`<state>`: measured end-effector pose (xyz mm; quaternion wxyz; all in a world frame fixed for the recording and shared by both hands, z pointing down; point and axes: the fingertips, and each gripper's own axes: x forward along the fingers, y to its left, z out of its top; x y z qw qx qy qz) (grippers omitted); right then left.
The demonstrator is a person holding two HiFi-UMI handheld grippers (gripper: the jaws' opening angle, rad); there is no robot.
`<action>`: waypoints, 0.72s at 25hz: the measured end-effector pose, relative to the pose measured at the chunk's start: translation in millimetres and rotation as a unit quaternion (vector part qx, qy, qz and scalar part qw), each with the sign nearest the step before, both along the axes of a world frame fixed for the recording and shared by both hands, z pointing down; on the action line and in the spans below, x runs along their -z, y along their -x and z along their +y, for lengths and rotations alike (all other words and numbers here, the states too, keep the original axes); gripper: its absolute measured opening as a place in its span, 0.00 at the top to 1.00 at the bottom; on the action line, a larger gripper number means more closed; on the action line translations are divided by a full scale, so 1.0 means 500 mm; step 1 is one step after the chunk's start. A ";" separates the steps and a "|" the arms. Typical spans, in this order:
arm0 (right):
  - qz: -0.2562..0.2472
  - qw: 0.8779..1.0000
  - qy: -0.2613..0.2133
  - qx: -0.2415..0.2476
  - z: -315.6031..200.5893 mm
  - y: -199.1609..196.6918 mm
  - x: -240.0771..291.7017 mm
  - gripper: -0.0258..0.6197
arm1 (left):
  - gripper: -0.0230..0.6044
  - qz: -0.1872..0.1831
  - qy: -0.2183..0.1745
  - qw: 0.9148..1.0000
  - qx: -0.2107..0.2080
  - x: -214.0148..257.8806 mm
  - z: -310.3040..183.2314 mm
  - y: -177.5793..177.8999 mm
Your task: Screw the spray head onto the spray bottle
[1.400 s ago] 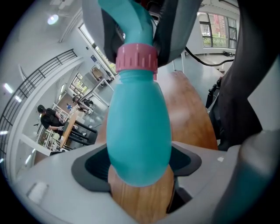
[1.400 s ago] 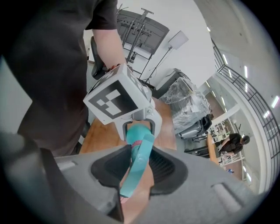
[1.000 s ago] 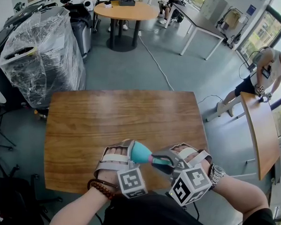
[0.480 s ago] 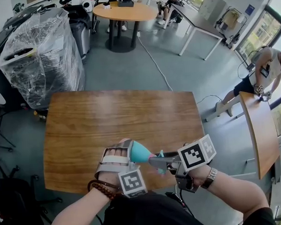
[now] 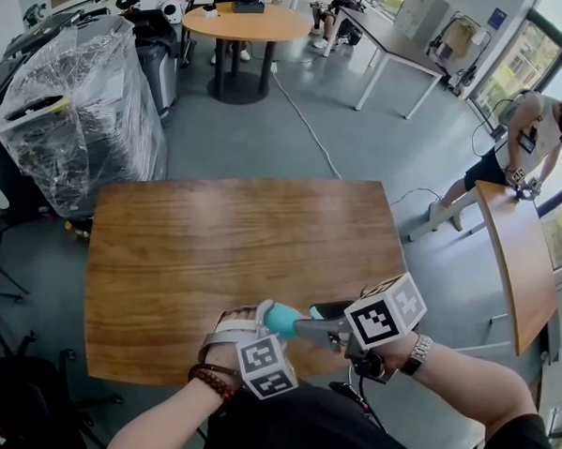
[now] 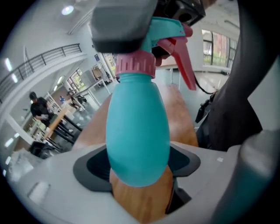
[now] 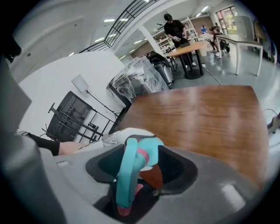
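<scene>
A teal spray bottle (image 6: 138, 131) lies between the jaws of my left gripper (image 6: 138, 164), which is shut on its round body. On its neck sits the spray head (image 6: 168, 30), with a pink collar (image 6: 134, 64) and a red trigger (image 6: 186, 61). In the head view the bottle (image 5: 282, 317) points right, over the near edge of the wooden table (image 5: 216, 241). My right gripper (image 7: 142, 168) surrounds the spray head (image 7: 131, 170). Its jaws have just been opening, with gaps showing beside the head.
A plastic-wrapped machine (image 5: 78, 107) stands on the floor at the far left. A round table (image 5: 244, 24) is behind it. To the right are another wooden table (image 5: 518, 263) and a person (image 5: 530, 140).
My right gripper has rolled over, so its marker cube now faces up. Both hands and the bottle have sunk toward the table's near edge, the left one most.
</scene>
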<state>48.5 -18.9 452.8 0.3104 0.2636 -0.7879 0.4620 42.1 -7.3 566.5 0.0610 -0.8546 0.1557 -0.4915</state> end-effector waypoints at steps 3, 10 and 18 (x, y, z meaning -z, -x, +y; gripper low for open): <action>-0.012 1.000 -0.017 0.018 -0.002 0.003 0.022 0.53 | 0.33 0.037 0.061 0.997 0.002 -0.016 0.030 -0.012; -0.038 0.955 -0.233 0.179 -0.006 -0.010 0.190 0.49 | 0.33 0.093 0.111 0.988 -0.057 -0.003 0.058 -0.007; 0.260 0.608 -0.482 0.574 0.107 -0.026 0.100 0.55 | 0.33 0.069 0.160 0.967 -0.186 0.019 0.113 0.012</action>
